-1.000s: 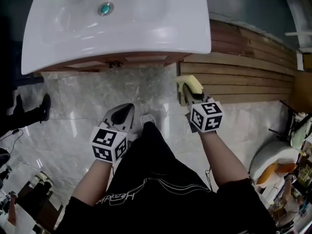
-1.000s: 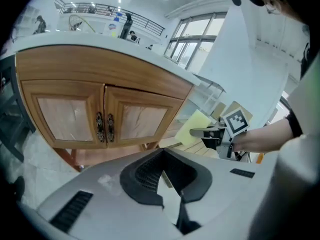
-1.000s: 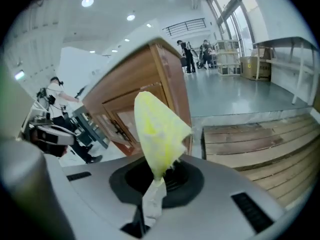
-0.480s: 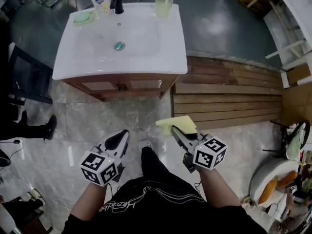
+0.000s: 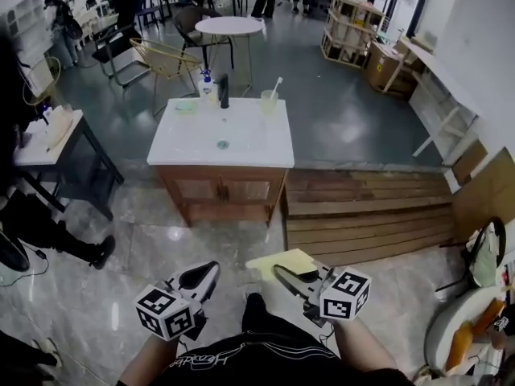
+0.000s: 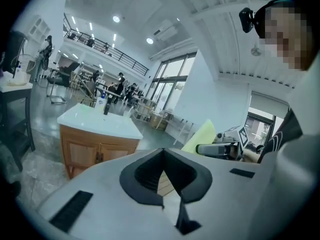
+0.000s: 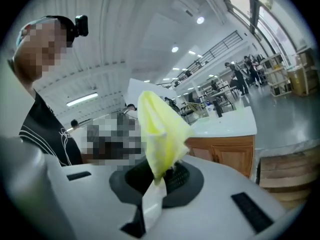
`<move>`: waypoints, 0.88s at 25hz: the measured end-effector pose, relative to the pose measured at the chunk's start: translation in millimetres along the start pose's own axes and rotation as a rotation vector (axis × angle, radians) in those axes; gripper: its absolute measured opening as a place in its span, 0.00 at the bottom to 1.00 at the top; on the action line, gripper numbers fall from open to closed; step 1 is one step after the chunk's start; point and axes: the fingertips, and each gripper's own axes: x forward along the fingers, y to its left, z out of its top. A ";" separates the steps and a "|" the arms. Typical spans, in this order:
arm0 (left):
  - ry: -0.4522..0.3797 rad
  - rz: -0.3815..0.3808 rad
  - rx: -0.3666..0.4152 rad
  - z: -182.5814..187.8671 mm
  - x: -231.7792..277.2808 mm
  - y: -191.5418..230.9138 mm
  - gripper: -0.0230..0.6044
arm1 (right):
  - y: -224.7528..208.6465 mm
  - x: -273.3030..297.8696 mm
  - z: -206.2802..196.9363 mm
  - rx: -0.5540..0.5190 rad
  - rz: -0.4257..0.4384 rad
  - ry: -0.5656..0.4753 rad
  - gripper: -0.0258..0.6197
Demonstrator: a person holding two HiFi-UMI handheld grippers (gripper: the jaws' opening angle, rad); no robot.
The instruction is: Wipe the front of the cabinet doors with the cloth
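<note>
We see a soft, matt yellow cloth (image 7: 160,129), lightly creased, pinched between the dark, ribbed, rubbery pads of the right gripper (image 5: 282,272). The left gripper (image 5: 208,270) has the same dark pads, and both grippers have smooth, matt grey plastic shells. Their marker cubes (image 5: 165,312) look matt, printed black on white. The cabinet doors (image 5: 222,190) are warm brown wood with a faint satin sheen, under a glossy white basin top (image 5: 241,147). The floor (image 5: 121,240) is polished, marble-look stone that throws back light. Beside it lies a platform (image 5: 362,215) of plain wooden slats, duller than the doors.
</note>
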 end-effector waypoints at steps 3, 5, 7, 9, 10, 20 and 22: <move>-0.064 -0.008 0.050 24.8 -40.3 -32.5 0.05 | 48.5 -13.9 23.2 -0.117 0.031 0.013 0.10; -0.088 -0.008 0.100 34.9 -63.0 -53.0 0.05 | 78.7 -26.3 36.0 -0.176 0.059 0.012 0.10; -0.114 -0.006 0.130 40.0 -77.0 -75.5 0.05 | 100.9 -43.3 41.5 -0.212 0.086 0.022 0.10; -0.137 -0.011 0.144 43.3 -83.0 -100.7 0.05 | 115.4 -62.9 44.0 -0.238 0.103 0.021 0.10; -0.145 -0.018 0.153 43.4 -83.8 -114.9 0.05 | 120.8 -73.7 44.0 -0.249 0.107 0.017 0.10; -0.166 -0.105 0.183 3.1 -56.6 -262.6 0.05 | 149.8 -213.7 13.8 -0.234 0.132 -0.081 0.10; -0.162 -0.121 0.207 -5.2 -54.1 -290.8 0.05 | 152.2 -239.4 2.0 -0.229 0.126 -0.090 0.10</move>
